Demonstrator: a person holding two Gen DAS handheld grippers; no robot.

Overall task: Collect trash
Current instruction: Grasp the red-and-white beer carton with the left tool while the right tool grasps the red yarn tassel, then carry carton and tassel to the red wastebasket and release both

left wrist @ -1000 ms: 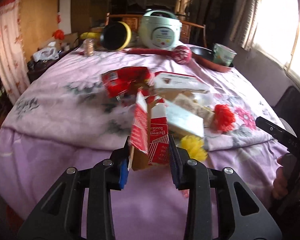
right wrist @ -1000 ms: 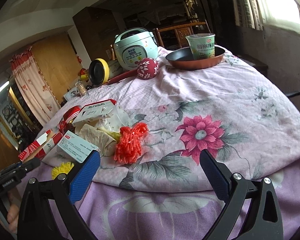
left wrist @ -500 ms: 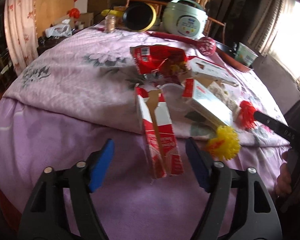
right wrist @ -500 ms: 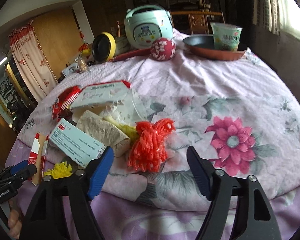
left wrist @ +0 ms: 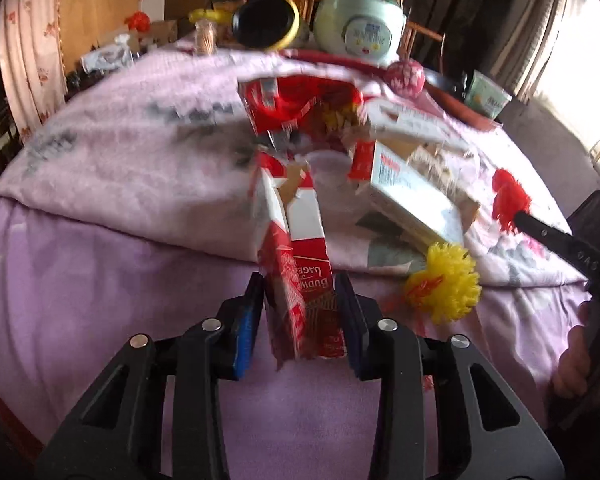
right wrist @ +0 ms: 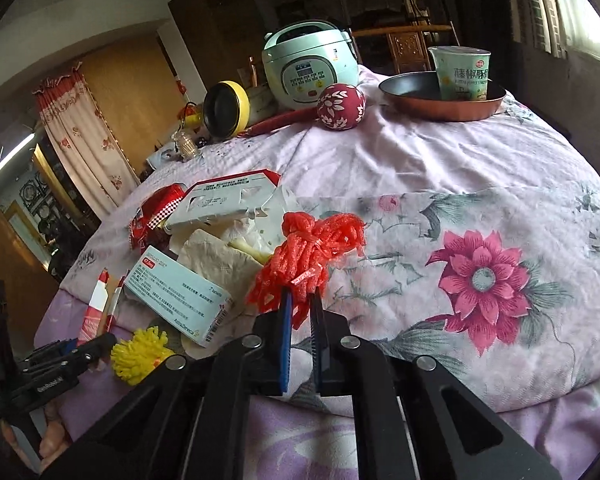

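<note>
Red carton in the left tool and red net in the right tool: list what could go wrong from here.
1. The torn red carton sits between the left tool pads by its lower end only; its loose flaps may tear or it could slip out.
2. The right tool pinches only a few strands of the red net, so it could slide free or snag the tissue beside it.
3. The yellow pompom lies at the cloth's edge and could be knocked off.

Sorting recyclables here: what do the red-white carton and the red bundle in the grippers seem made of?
Red-white carton: printed paperboard, likely; torn edges show brown fibre. Red bundle: plastic mesh netting by its look, glossy and crumpled.
</note>
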